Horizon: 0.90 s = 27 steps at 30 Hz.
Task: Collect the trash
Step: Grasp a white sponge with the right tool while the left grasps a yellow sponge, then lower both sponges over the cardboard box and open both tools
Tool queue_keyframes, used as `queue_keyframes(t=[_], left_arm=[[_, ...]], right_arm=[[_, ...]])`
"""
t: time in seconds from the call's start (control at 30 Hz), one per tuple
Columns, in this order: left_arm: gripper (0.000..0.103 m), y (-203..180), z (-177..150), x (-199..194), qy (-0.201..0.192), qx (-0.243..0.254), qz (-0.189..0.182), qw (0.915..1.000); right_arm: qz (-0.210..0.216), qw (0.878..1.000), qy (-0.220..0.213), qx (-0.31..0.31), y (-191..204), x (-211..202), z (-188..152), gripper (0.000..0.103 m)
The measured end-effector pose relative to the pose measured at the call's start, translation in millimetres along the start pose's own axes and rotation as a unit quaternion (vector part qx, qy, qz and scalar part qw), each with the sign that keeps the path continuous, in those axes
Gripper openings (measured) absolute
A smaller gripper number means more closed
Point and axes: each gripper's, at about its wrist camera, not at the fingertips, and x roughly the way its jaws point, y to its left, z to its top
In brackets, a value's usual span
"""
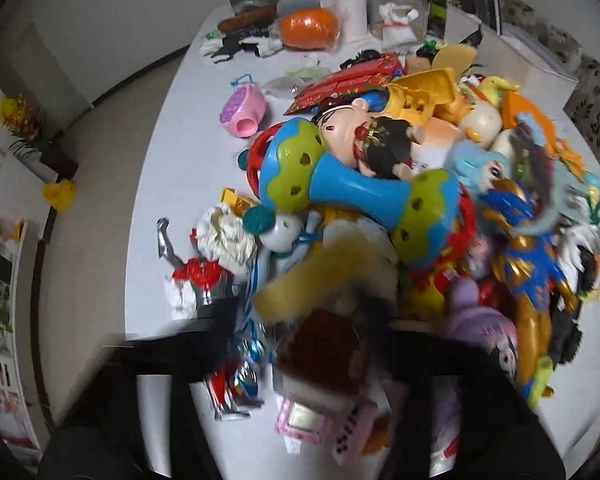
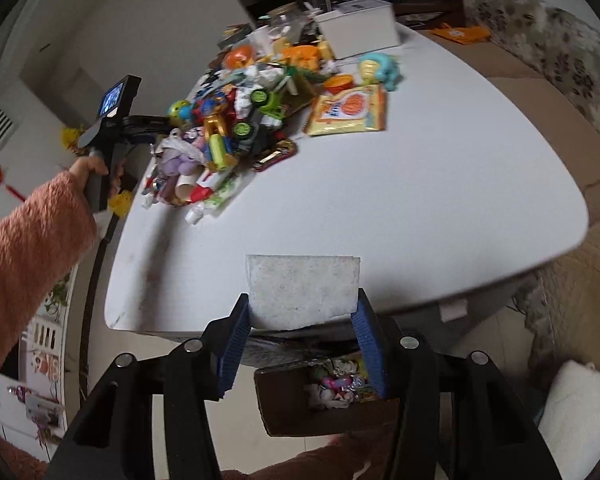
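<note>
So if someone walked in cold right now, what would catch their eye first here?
The heap of bright toys and wrappers piled on the far left part of the white table, with the blue and green dumbbell toy on top. Then the pale sponge clamped in the right gripper over a cardboard box of scraps.

Two wrist fisheyes, both tilting steeply down over the white table

Left wrist view is sitting close over the toy pile, facing across it toward the table's far end; right wrist view is hanging back at the near table edge, looking along its length; both are sharing the toy pile.
</note>
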Motion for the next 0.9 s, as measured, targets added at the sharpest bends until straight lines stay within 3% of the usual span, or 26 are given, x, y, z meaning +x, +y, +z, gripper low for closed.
queue_keyframes(t=[0.17,0.3,0.47,0.57,0.67,0.73,0.83,0.9], left_arm=[[0.027,16.4,-1.4,-5.1,0.003,-0.018,-0.055,0.9983],[0.026,33.6,-22.3,-52.0,-0.051,-0.037,-0.114,0.9915],[0.026,39.7,-90.4,-130.1,-0.111,-0.041,-0.182,0.9762],[0.026,25.6,-149.0,-164.8,-0.114,-0.032,-0.226,0.9668],[0.026,5.3,-211.5,-180.7,-0.09,-0.025,-0.26,0.961],[0.026,-12.3,-259.0,-176.4,-0.054,-0.035,-0.285,0.9563],[0.026,-41.5,-323.3,-142.6,0.024,-0.082,-0.309,0.9472],[0.027,-64.9,-371.6,-97.0,0.089,-0.124,-0.309,0.9388]], right_arm=[[-0.004,1.0,-0.006,0.027,-9.8,-5.7,-1.4,0.05],[0.019,1.0,-0.011,0.006,1.5,-9.0,8.3,0.05],[0.043,0.997,0.007,-0.059,28.8,-1.7,16.1,0.05],[0.054,0.993,0.033,-0.095,43.9,6.2,10.2,0.05],[0.057,0.986,0.068,-0.143,55.1,13.5,-7.8,0.05],[0.058,0.979,0.099,-0.167,57.3,21.5,-28.3,0.05],[0.048,0.971,0.145,-0.182,49.7,44.2,-58.6,0.05],[0.031,0.966,0.176,-0.188,36.5,73.0,-85.8,0.05]])
